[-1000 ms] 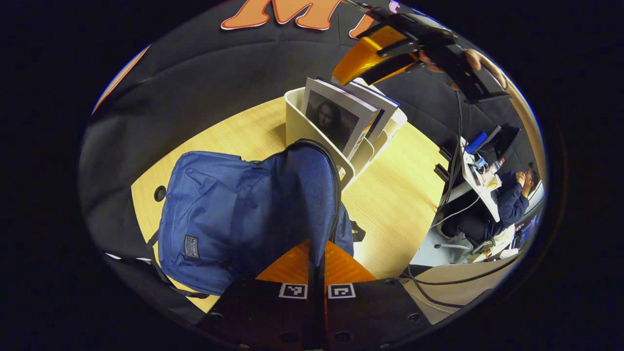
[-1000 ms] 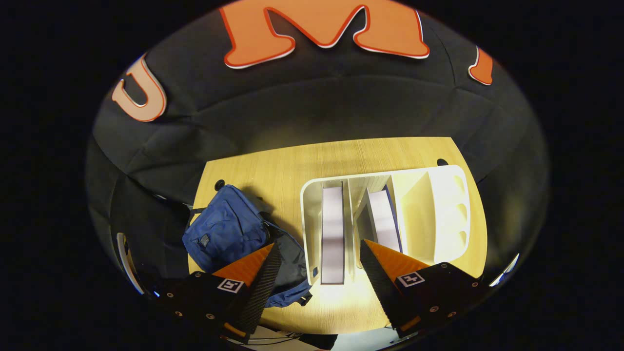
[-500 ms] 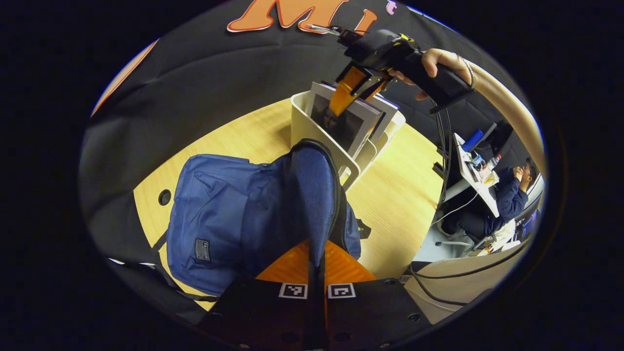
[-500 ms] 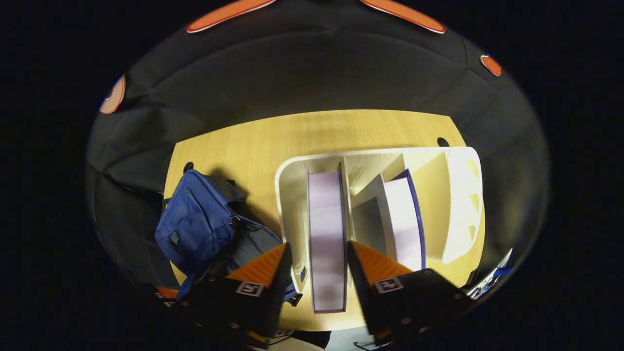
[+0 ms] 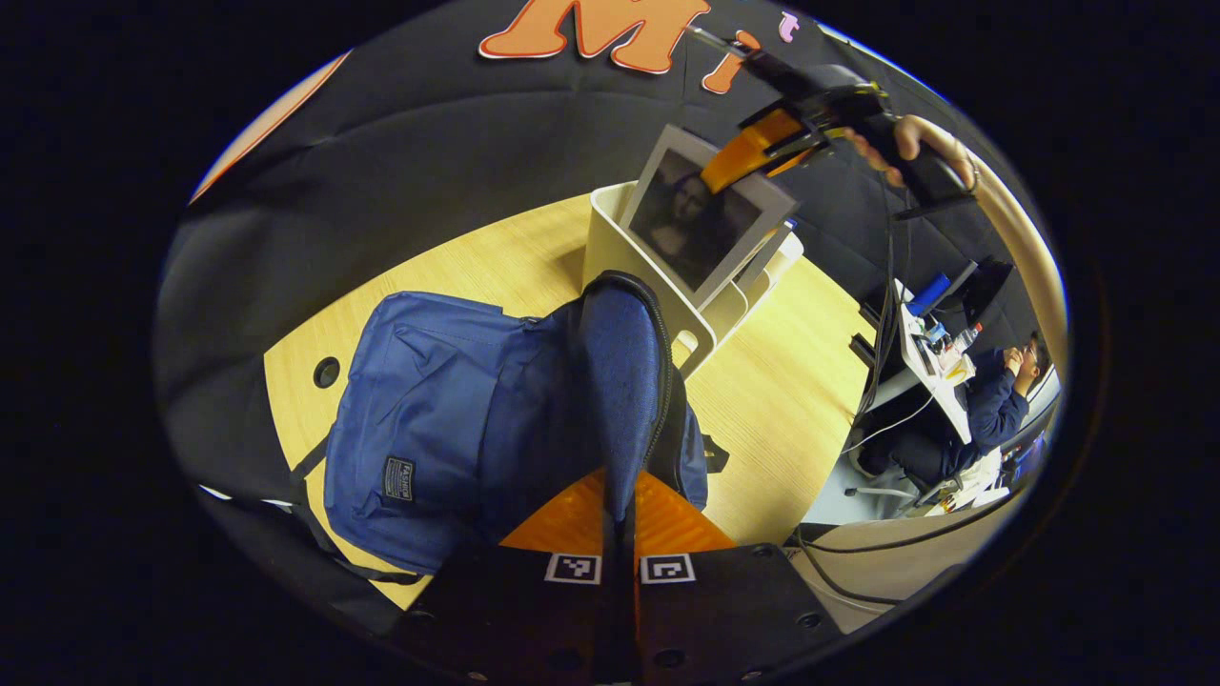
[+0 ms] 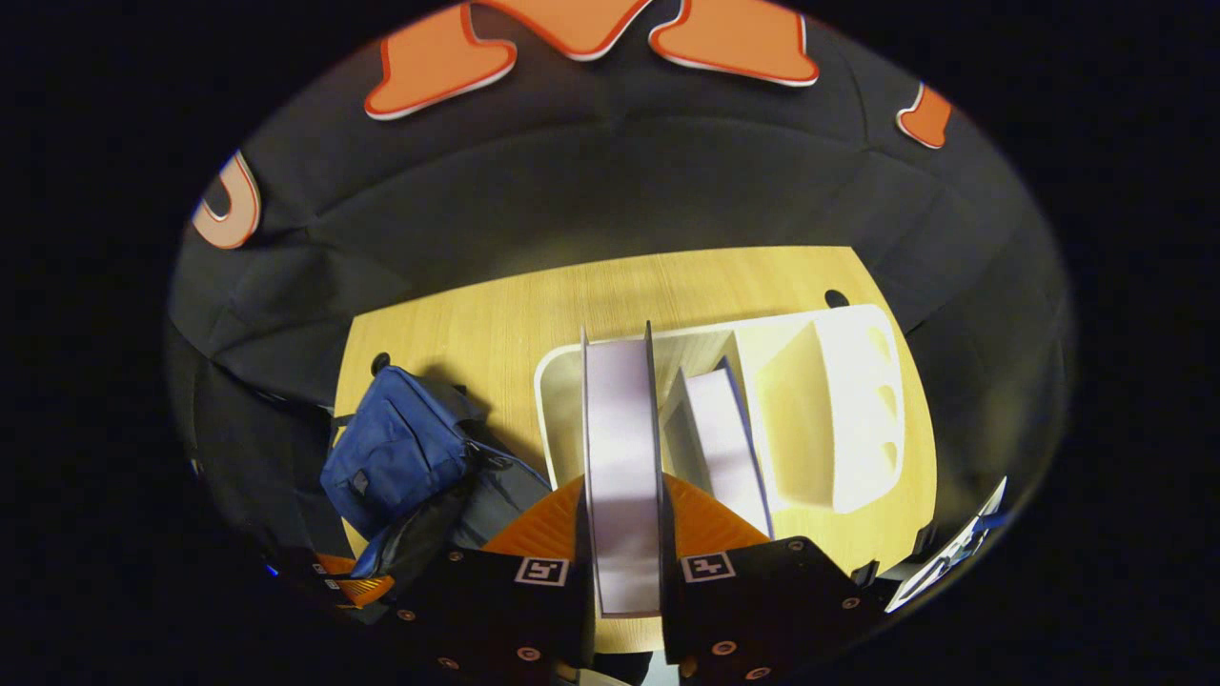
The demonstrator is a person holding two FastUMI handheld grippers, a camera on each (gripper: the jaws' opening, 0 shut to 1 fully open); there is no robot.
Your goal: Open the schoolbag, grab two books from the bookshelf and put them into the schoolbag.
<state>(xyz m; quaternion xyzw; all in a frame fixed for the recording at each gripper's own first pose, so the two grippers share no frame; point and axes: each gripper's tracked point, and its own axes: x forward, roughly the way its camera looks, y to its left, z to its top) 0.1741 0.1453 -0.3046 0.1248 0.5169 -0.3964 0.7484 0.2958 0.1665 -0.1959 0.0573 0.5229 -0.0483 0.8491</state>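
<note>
Closest in the left gripper view, the left gripper (image 5: 620, 519) is clamped on the raised flap of the schoolbag (image 5: 448, 438), both fingers pressed flat against the edge of the fabric. The bag is blue cloth with a dark zip along the lifted flap and a small patch on its front pocket, slumped on the pale wooden table (image 5: 782, 381). Just behind it stands the white bookshelf (image 5: 658, 276), a divided rack. Above that, the right gripper (image 5: 753, 157) pinches the top of a book (image 5: 705, 214) with a grey cover and a dark portrait, tilted and partly risen from its slot. In the right gripper view that book (image 6: 621, 467) shows its pale page edges between the closed fingers, a second book (image 6: 724, 448) leaning in the next compartment of the rack. Far right, a person (image 5: 991, 400) sits at a desk.
</note>
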